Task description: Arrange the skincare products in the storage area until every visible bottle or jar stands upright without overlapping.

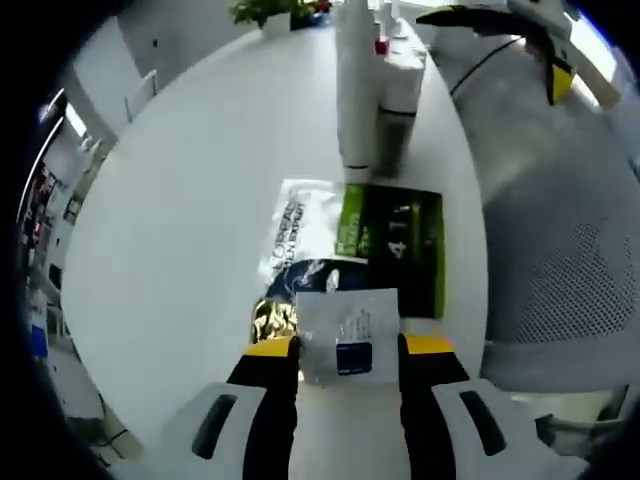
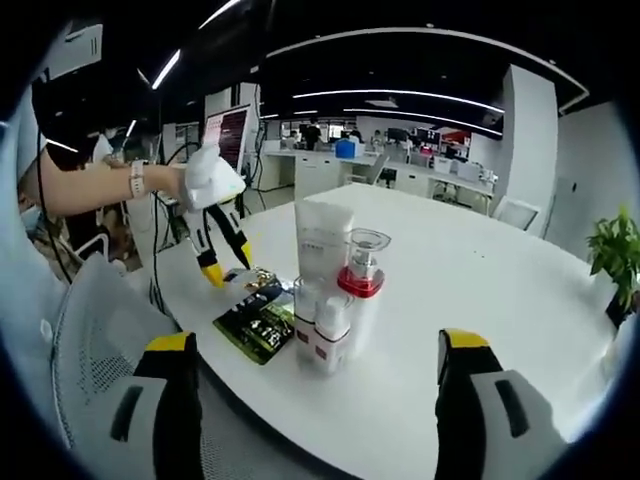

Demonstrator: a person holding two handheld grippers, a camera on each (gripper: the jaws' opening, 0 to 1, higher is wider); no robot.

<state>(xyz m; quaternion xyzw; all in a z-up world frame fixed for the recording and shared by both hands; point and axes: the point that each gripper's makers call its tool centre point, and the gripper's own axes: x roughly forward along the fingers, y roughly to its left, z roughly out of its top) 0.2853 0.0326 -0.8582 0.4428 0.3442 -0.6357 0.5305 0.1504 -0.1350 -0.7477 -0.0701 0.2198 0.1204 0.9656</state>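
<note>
Sachet (image 1: 345, 335) flat at worktop (image 1: 180, 230) edge, beside standing bottles (image 2: 335, 290) | left gripper (image 1: 348, 350) jaws close around it; right gripper (image 2: 315, 360) jaws wide open, empty | advice: grip sachet squarely, lift clear of green packet (image 1: 395, 245) underneath.

- Left gripper (image 1: 348, 345): black jaws tipped in yellow, white housings with dark oval slots, lower centre of the left gripper view.
- Right gripper (image 2: 312, 345): same colours, bottom corners.
- Person's wrist (image 2: 137, 180), upper left: a pale band.
</note>
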